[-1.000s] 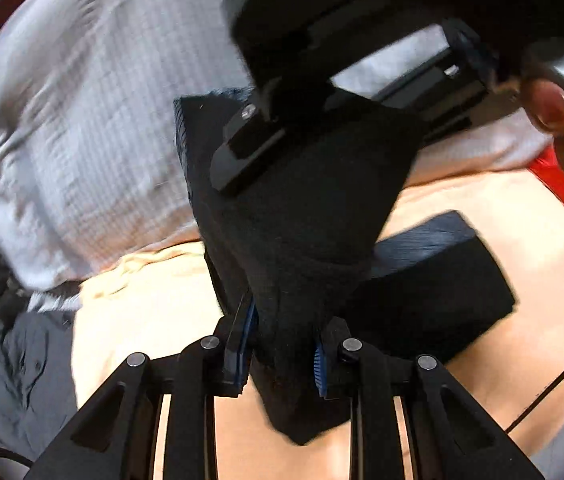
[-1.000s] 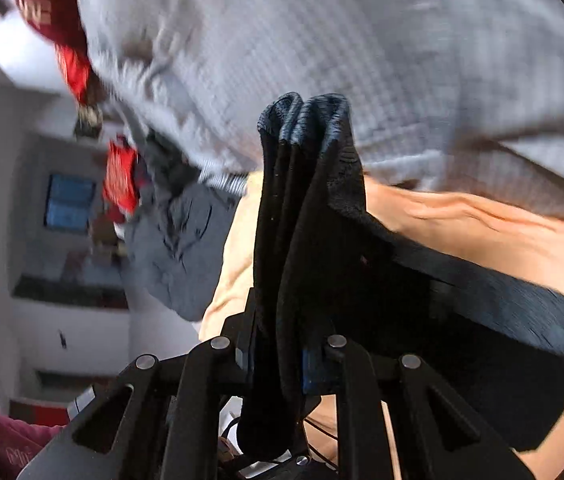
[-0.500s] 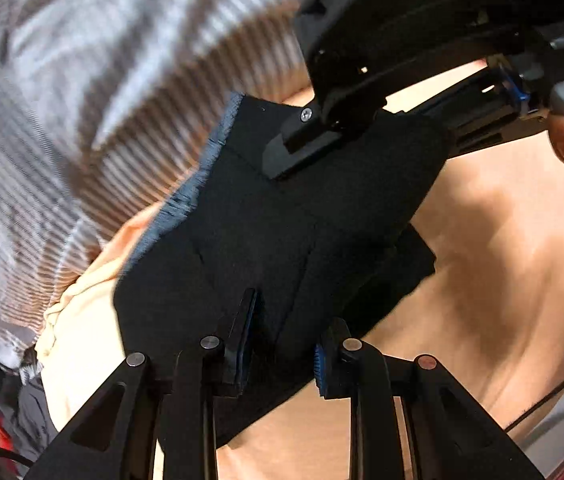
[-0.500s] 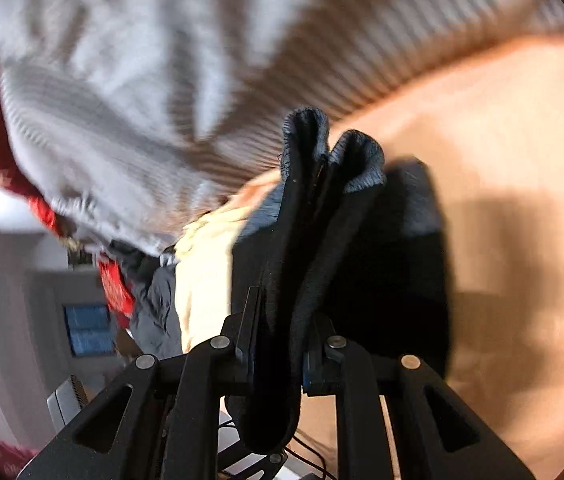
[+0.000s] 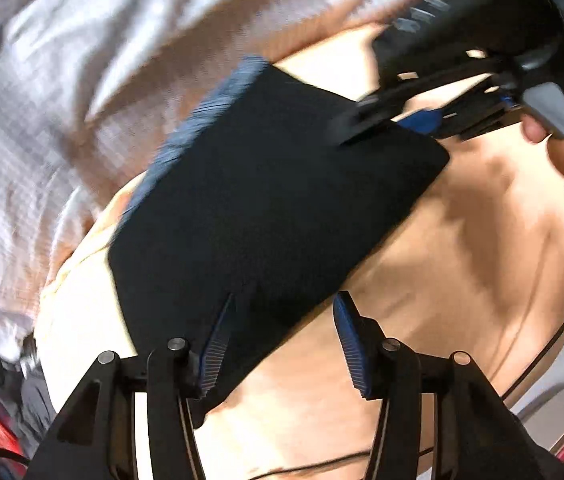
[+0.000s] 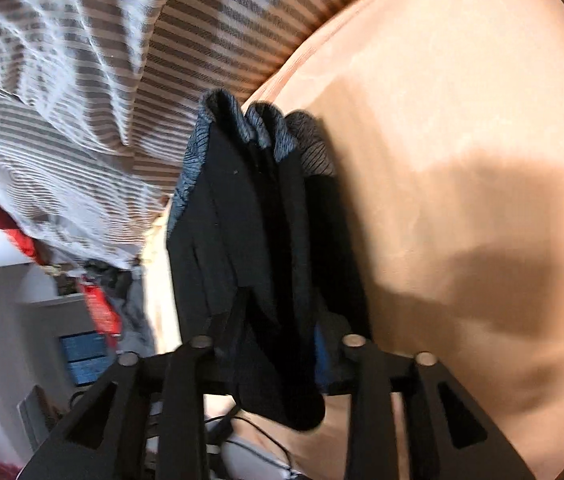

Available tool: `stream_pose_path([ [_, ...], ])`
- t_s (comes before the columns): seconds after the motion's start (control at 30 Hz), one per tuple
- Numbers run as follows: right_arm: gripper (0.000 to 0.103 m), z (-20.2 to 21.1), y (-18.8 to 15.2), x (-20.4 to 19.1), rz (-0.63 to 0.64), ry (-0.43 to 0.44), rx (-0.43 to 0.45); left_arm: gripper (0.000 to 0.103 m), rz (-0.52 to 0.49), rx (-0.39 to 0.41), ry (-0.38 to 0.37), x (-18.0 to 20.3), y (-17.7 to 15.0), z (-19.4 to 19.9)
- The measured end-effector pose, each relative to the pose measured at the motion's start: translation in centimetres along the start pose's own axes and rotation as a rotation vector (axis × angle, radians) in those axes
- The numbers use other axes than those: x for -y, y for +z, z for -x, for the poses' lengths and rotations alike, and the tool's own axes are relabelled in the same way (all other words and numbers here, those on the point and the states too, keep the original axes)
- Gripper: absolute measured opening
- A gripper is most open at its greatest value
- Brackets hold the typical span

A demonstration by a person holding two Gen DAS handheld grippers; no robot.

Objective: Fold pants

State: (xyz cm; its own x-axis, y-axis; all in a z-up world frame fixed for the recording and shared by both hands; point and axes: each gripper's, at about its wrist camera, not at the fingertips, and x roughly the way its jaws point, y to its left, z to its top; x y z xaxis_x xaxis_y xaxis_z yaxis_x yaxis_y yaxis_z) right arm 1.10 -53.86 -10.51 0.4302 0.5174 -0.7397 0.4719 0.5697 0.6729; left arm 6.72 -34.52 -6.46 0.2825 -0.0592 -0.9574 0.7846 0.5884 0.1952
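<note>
The black pants (image 5: pixel 274 184), folded into a thick rectangle with a blue-grey ribbed band, lie on the peach bed sheet (image 5: pixel 461 264). My left gripper (image 5: pixel 282 340) is open, its blue pads apart at the fold's near corner. The right gripper (image 5: pixel 401 116) shows in the left wrist view at the fold's far corner. In the right wrist view the pants (image 6: pixel 250 240) stand between the jaws of my right gripper (image 6: pixel 278 320), which have spread apart; the cloth still sits loosely between them.
A grey-and-white striped duvet (image 5: pixel 62 92) is bunched at the left beyond the pants. Dark grey clothes (image 6: pixel 134 304) and a red item (image 6: pixel 100 308) lie off the bed's edge. A thin black cable (image 5: pixel 553 344) runs at the right.
Both grippers lowered the folded pants onto the sheet. The left gripper has opened and let go. The right gripper's jaws have spread apart around the cloth.
</note>
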Motion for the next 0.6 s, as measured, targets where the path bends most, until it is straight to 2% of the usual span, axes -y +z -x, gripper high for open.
stream_pose_path([
  [0.07,0.04,1.7,0.9,-1.8,0.086,-0.054,0.069,0.053,0.116,0.014,-0.019,-3.2,-0.6,0.8],
  [0.17,0.04,2.2,3.2,-3.9,0.144,-0.064,0.112,0.053,0.326,-0.007,-0.034,-8.4,-1.1,0.0],
  [0.27,0.04,0.3,6.3,-5.9,0.184,-0.103,0.117,0.053,0.538,-0.067,-0.072,-13.0,-1.5,-2.2],
  [0.33,0.04,-1.5,7.4,-6.9,0.216,-0.162,0.102,0.053,0.644,-0.08,-0.094,-15.2,-2.1,-3.4],
  [0.4,0.036,-3.2,7.9,-7.8,0.252,-0.199,0.068,0.053,0.697,-0.083,-0.108,-16.4,-2.5,-4.2],
  [0.43,0.017,-3.6,7.8,-7.9,0.271,-0.22,0.053,0.053,0.71,-0.087,-0.112,-16.7,-2.8,-4.5],
  [0.47,0.011,-3.8,7.5,-8.2,0.295,-0.252,0.047,0.053,0.72,-0.097,-0.124,-16.8,-3.1,-5.1],
  [0.6,0.008,-3.5,5.5,-6.6,0.293,-0.31,0.021,0.053,0.712,-0.133,-0.164,-15.7,-4.0,-6.6],
])
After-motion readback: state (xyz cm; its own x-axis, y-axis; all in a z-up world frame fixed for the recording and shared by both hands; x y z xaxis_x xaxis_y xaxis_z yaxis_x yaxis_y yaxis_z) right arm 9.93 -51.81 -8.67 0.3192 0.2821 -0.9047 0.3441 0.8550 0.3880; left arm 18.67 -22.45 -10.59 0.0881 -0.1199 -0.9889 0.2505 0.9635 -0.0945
